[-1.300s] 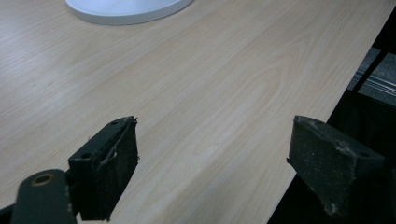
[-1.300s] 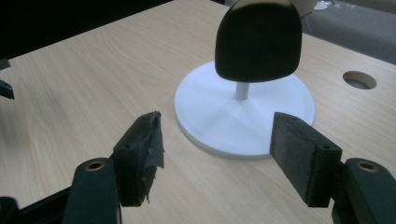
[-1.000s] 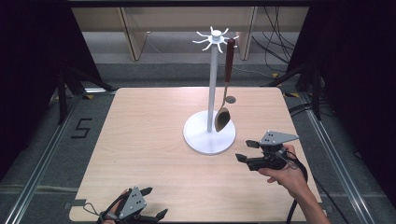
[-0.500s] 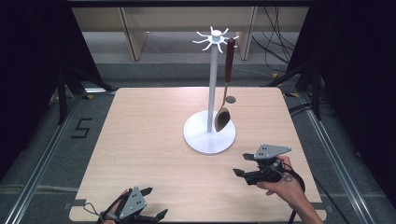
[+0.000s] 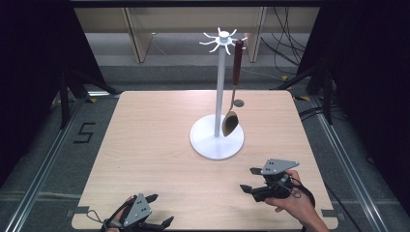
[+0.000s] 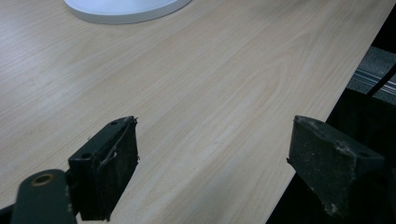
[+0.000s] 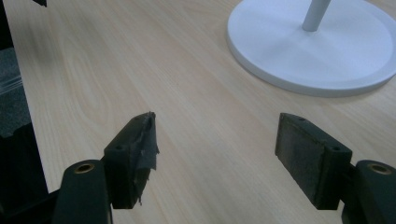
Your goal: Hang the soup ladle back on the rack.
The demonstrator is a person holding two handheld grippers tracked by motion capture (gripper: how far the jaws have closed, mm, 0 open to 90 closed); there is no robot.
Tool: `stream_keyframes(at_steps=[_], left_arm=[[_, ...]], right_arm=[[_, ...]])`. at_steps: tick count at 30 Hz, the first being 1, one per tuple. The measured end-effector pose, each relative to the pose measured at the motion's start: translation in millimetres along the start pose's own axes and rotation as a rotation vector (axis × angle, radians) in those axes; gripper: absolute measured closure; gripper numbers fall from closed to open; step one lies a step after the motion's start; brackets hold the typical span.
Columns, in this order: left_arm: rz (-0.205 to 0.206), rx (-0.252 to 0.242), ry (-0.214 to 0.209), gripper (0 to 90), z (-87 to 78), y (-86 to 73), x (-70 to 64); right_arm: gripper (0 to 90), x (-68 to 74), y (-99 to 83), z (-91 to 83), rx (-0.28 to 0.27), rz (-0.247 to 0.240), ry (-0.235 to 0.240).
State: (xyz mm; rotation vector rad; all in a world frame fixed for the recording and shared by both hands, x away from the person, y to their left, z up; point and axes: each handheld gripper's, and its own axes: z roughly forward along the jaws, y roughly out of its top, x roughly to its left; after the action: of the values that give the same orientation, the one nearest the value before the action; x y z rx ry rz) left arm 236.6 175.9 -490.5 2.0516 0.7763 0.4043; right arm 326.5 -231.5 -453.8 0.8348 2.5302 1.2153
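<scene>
A white stand (image 5: 221,87) with a round base (image 5: 216,141) rises at mid-table, hooks spread at its top. A spoon (image 5: 232,113) with a dark red-brown handle hangs from one hook, its bowl just above the base. My right gripper (image 5: 249,180) hovers low over the table's front right, open and empty, jaws pointing left. In the right gripper view the white base (image 7: 322,51) lies ahead at upper right. My left gripper (image 5: 159,210) rests at the front edge, open and empty; in the left gripper view the base (image 6: 126,7) shows at the top.
The pale wooden table (image 5: 159,130) has dark floor and metal rails around it. Cables (image 5: 285,43) trail on the floor behind. A floor mark "5" (image 5: 84,131) lies to the left. The table edge (image 6: 317,112) drops off beside my left gripper's right jaw.
My right gripper has drawn back from the stand toward the table's front edge. The left gripper has stayed put. The spoon hangs as before.
</scene>
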Motion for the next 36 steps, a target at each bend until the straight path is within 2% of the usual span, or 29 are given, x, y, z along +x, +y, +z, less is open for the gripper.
stream_keyframes(at_steps=[2, 3, 4, 8, 12, 13, 20, 22, 24, 29, 30, 32, 33, 36], left_arm=[[-0.012, -0.015, -0.002, 15.1, 0.7, 0.1, -0.8], [-0.013, -0.015, -0.003, 15.1, 0.6, 0.0, -0.8], [0.007, 0.002, 0.003, 15.1, -0.3, 0.1, 0.6], [-0.018, -0.016, -0.005, 15.1, 0.6, -0.1, -1.3], [0.027, -0.002, -0.001, 15.1, -0.3, 0.7, 1.5], [0.027, -0.002, -0.002, 15.1, -0.2, 0.7, 1.3], [0.026, 0.001, -0.005, 15.1, -0.2, 0.8, 1.5], [0.027, 0.001, -0.004, 15.1, -0.1, 0.7, 1.4], [0.028, 0.001, -0.004, 15.1, -0.2, 0.8, 1.4], [0.030, 0.000, -0.001, 15.0, -0.3, 0.8, 1.5], [0.000, -0.001, 0.000, 15.0, -0.1, 0.1, -0.2], [-0.001, 0.000, 0.000, 15.1, -0.2, 0.2, 0.0], [-0.001, 0.000, 0.000, 15.1, -0.2, 0.2, 0.0], [-0.001, -0.002, 0.001, 15.1, -0.1, 0.2, -0.4]], right_arm=[[30.2, 3.5, -3.1, 1.6, 0.005, 0.012, 0.005], [30.3, 3.6, -5.0, 2.9, 0.008, -0.003, 0.008], [30.1, 4.9, -6.6, 3.8, 0.014, 0.002, 0.008], [29.5, 8.2, -13.3, 6.1, 0.030, 0.005, 0.014], [29.1, 9.7, -17.6, 5.2, 0.043, 0.005, 0.020], [28.9, 11.5, -20.2, 4.4, 0.044, 0.022, 0.018], [28.6, 13.4, -25.8, 4.0, 0.051, 0.012, 0.035], [28.5, 15.7, -27.8, 2.5, 0.058, 0.021, 0.017], [28.5, 16.4, -29.2, 2.5, 0.049, 0.005, 0.017], [28.5, 18.3, -32.1, 0.6, 0.053, 0.016, 0.024], [28.6, 18.5, -32.9, -0.2, 0.061, 0.014, 0.021], [28.5, 19.0, -34.3, 0.2, 0.053, 0.012, 0.014], [28.6, 20.4, -35.1, -0.6, 0.064, 0.029, 0.020], [28.6, 20.2, -35.5, -0.6, 0.067, 0.020, 0.031]])
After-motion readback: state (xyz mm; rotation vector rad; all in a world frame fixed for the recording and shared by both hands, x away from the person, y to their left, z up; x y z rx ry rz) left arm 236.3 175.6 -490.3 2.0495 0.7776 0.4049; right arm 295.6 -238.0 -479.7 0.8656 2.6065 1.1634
